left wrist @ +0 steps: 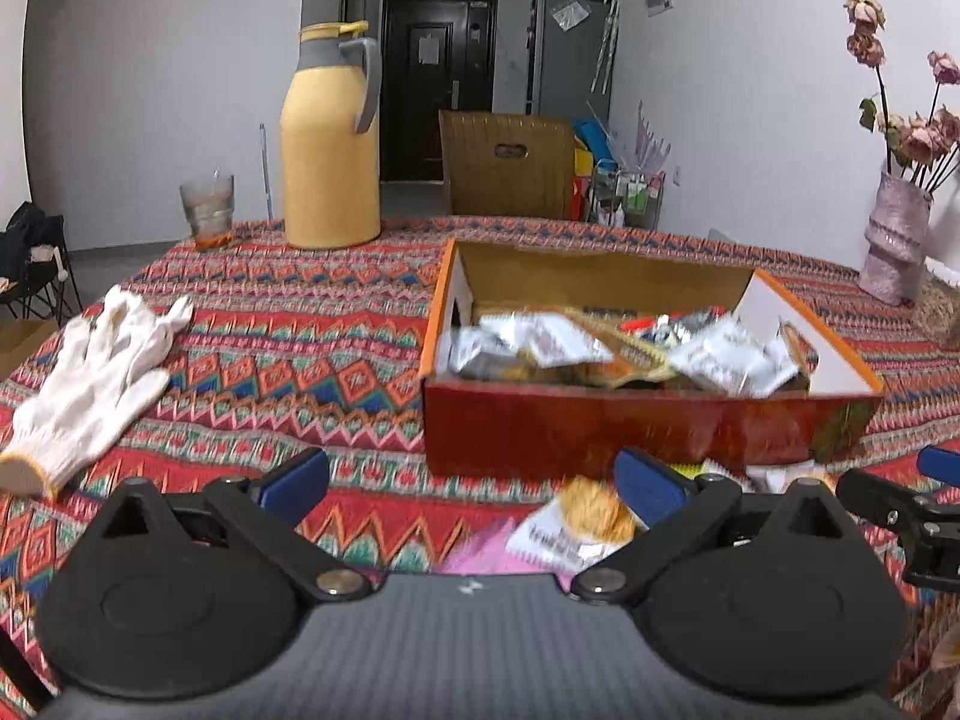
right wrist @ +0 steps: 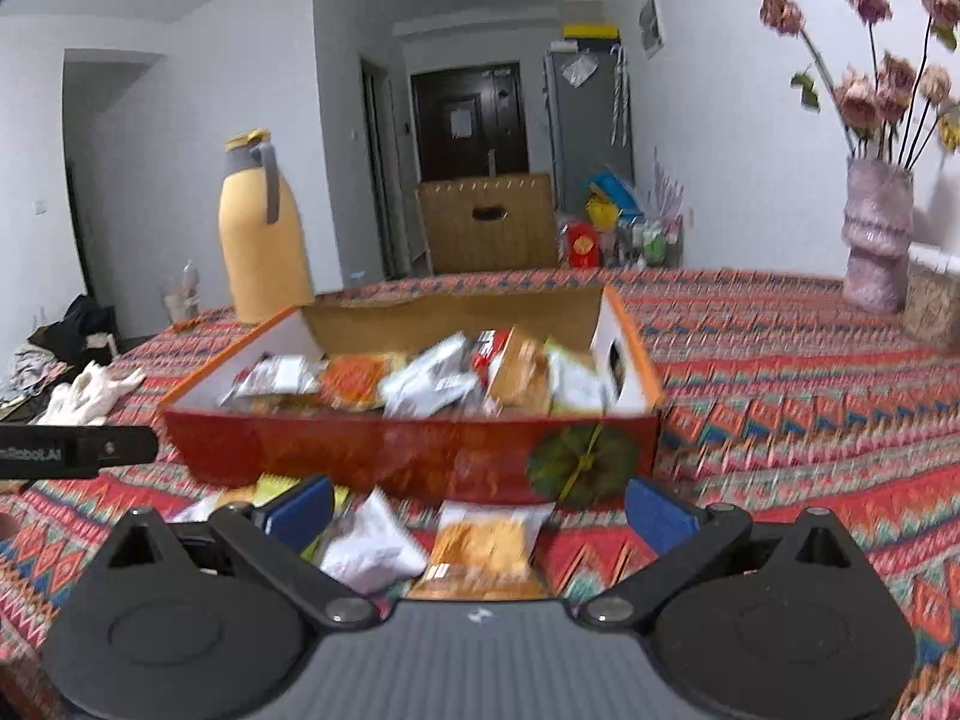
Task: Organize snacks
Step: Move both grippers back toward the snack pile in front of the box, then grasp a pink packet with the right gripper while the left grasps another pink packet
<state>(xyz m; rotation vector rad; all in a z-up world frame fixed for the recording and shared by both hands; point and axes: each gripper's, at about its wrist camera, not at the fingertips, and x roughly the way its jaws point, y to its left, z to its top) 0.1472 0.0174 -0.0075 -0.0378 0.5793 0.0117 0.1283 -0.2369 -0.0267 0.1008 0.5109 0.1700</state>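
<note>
- Packets lie loose on the table (right wrist: 780,396) just in front of the red box (right wrist: 414,450): an orange packet (right wrist: 480,546) and a white packet (right wrist: 372,546) between my right fingers (right wrist: 477,513), and a biscuit packet (left wrist: 591,519) by my left fingers (left wrist: 474,483).
- Both pairs of fingers stand wide open and grip nothing.
- Risk, as I judge it: the orange and white packets touch, so closing on one may drag or pinch the other.
- Slick wrappers may slide out of my pads if I catch only a crimped edge.
- My two tools are near each other on this side of the box; reaching for neighbouring packets at once could knock them together.
- The box is open-topped and already heaped with silver, white and orange snack packets (left wrist: 624,354), some close to the rim; a careless drop may spill one back out.
- A yellow jug (left wrist: 330,138) and a glass (left wrist: 207,210) stand well behind; what the jug holds I cannot tell.
</note>
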